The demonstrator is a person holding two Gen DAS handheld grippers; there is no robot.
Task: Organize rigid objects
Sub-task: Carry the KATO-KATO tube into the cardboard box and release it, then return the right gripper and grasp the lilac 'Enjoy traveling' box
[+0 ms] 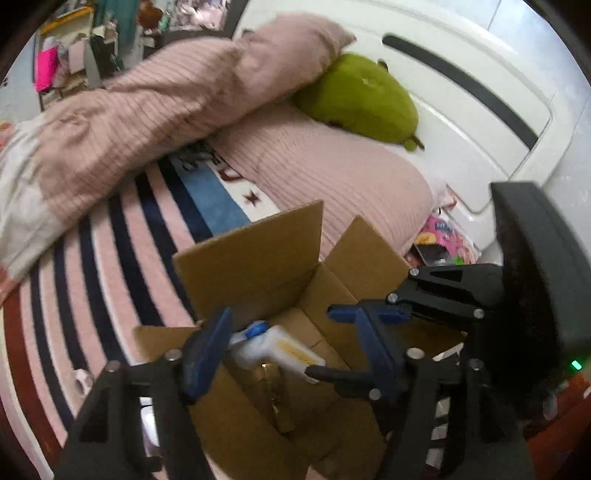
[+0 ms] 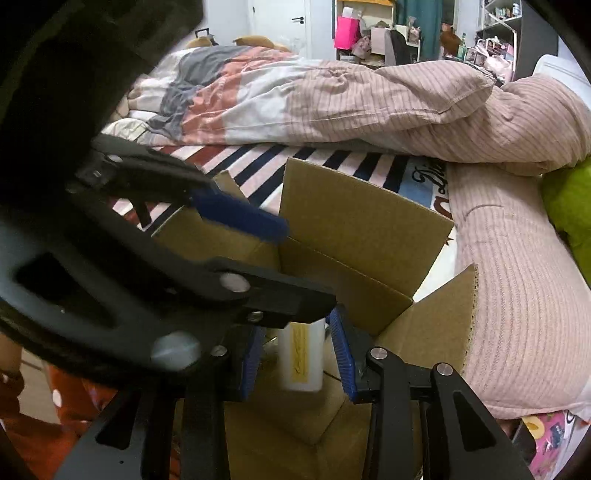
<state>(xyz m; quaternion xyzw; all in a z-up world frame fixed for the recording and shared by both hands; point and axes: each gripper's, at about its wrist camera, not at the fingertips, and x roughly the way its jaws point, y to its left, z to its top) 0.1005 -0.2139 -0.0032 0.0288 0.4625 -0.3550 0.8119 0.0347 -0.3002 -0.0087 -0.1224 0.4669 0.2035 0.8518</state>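
Observation:
An open cardboard box (image 1: 258,258) stands on the bed and also shows in the right wrist view (image 2: 354,221). A white bottle with a blue cap and yellow label (image 1: 280,347) is inside the box, below its rim. My left gripper (image 1: 288,350) is open over the box, its fingers on either side of the bottle. My right gripper (image 2: 299,358) is open, its blue pads apart beside the white bottle (image 2: 301,354), with gaps on both sides. The right gripper also shows in the left wrist view (image 1: 369,314).
The box sits on a striped blanket (image 1: 110,277). Pink ribbed bedding (image 1: 147,110) lies behind it, with a green plush (image 1: 362,99) against the white headboard (image 1: 480,110). Colourful items (image 1: 443,240) lie beside the bed. Shelves with clutter (image 2: 369,33) stand at the far wall.

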